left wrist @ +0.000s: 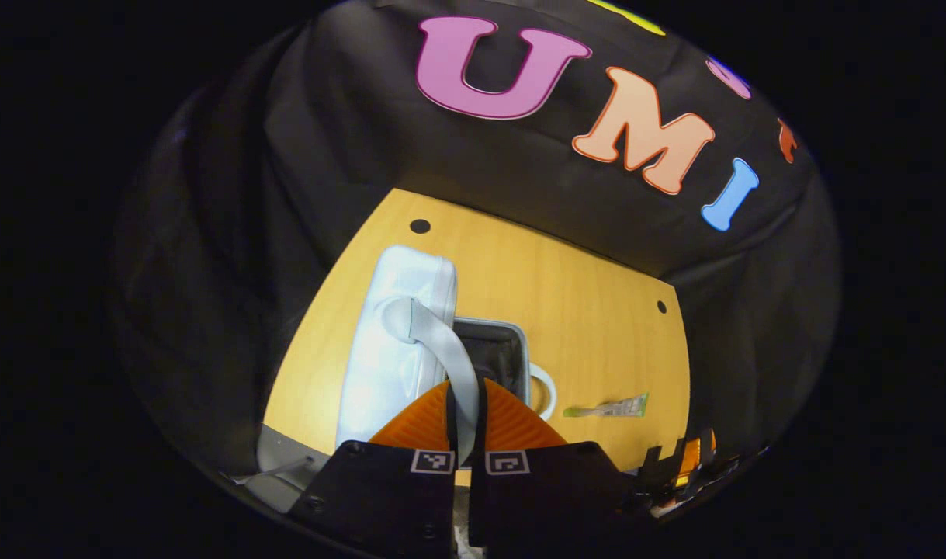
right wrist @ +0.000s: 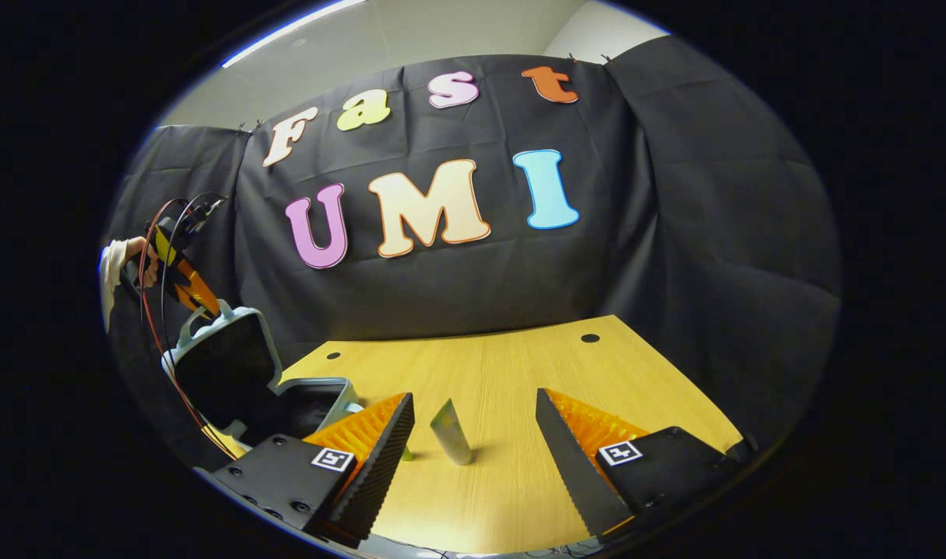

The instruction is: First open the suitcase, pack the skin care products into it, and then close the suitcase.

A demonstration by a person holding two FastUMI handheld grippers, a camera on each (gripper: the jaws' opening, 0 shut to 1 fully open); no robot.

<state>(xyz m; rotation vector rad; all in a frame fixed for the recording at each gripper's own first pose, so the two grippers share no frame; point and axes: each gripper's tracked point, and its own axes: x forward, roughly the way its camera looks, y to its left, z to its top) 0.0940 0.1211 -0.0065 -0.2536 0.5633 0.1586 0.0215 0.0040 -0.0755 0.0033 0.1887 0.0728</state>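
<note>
suitcase [right wrist: 232, 373] x1, open | tube [right wrist: 451, 432] x1 | left tongs [left wrist: 466, 419] clamp handle [left wrist: 441, 341]

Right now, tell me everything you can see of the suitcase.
The suitcase is small and white, soft-looking outside, with a dark lining. It sits on the wooden table near its left edge, open. The left tool is shut on the lid's pale strap handle, holding the lid raised. The base lies flat on the table; nothing can be made out in its dark inside. A second looped handle sticks out from the base's side. A sachet lies apart on the table.
</note>
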